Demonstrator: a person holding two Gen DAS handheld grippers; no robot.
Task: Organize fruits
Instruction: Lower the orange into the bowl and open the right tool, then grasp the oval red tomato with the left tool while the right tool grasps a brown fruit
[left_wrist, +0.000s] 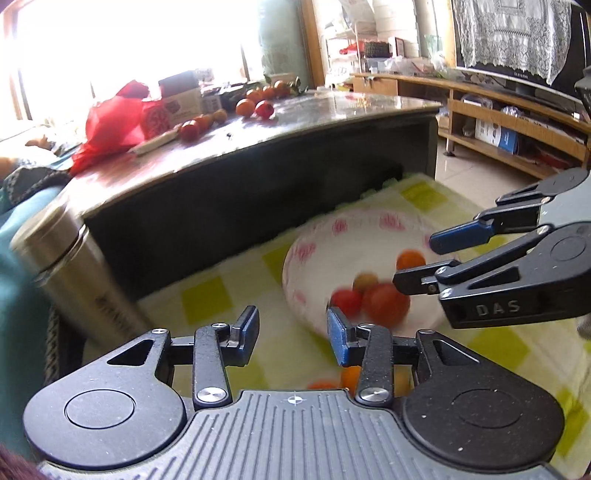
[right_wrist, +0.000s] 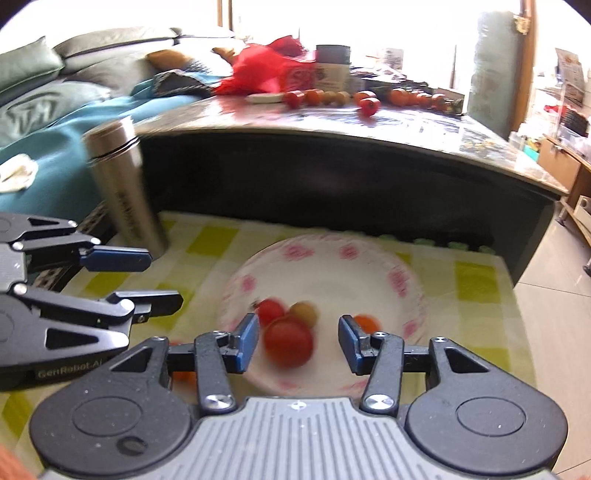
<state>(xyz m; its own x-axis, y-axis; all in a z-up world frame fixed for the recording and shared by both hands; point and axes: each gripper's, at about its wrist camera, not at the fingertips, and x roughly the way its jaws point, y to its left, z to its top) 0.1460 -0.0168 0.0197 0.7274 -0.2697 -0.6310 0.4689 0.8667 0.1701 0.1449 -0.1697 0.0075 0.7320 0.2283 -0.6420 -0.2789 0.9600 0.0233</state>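
Right gripper, jaws wide and empty, hangs over a pink-patterned white bowl holding a large red fruit between them. Left gripper, jaws also wide, is just beside.

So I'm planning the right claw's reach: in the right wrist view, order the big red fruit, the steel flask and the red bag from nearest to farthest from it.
1. Big red fruit, in the bowl between the right claw's open fingers.
2. Steel flask, back left on the checked cloth.
3. Red bag, far back on the table.
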